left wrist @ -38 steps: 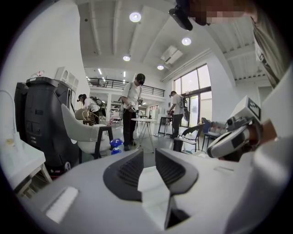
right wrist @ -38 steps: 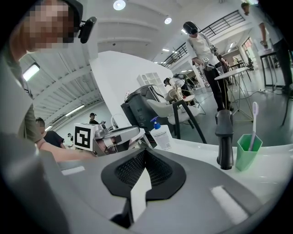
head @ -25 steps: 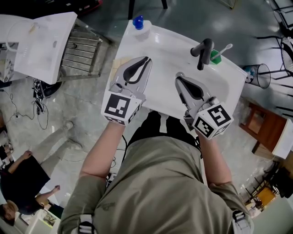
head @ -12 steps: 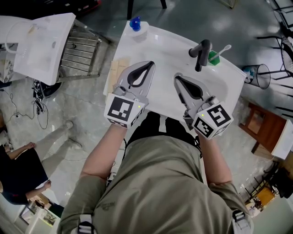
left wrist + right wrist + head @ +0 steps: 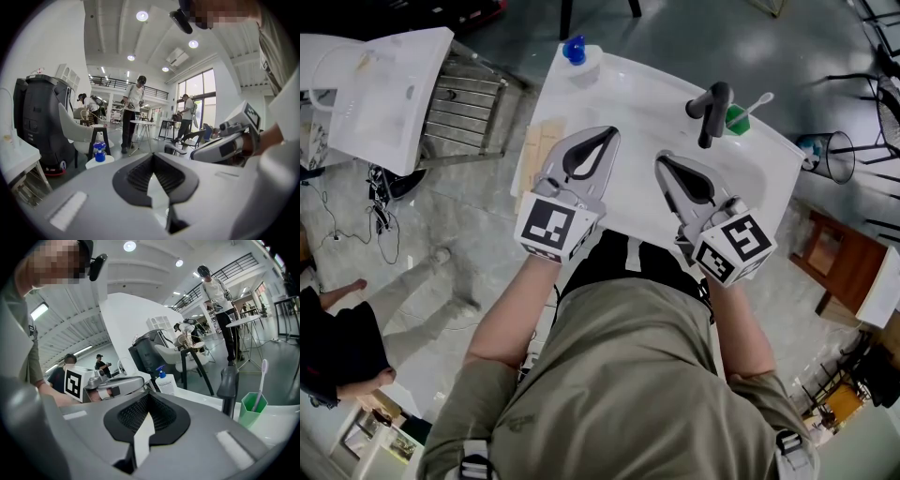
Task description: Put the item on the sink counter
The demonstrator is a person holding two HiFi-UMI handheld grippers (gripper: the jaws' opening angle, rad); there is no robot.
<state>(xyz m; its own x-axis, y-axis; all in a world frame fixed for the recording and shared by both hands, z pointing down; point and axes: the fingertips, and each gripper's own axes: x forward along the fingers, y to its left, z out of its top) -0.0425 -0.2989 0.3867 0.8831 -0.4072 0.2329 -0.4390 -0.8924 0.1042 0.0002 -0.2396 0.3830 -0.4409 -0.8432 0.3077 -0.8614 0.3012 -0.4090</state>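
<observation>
Both grippers hover side by side over the white sink counter [image 5: 628, 94]. My left gripper [image 5: 607, 133] is shut with nothing between its jaws, and its own view shows the tips [image 5: 153, 157] pressed together. My right gripper [image 5: 662, 161] is also shut and empty, with the tips [image 5: 148, 396] meeting. A soap bottle with a blue pump [image 5: 575, 52] stands on the far left corner of the counter, also visible from the left gripper [image 5: 99, 151] and from the right gripper [image 5: 165, 380]. Neither gripper touches it.
A black faucet [image 5: 712, 108] rises at the counter's back, with a green cup [image 5: 737, 116] holding a toothbrush [image 5: 260, 380] beside it. A metal rack [image 5: 469, 103] stands to the left, a wire basket [image 5: 834, 155] and a wooden stool [image 5: 830, 248] to the right. People stand in the hall behind.
My left gripper has shifted slightly right over the sink. The right gripper has barely moved. A person at the lower left has walked mostly out of the head view.
</observation>
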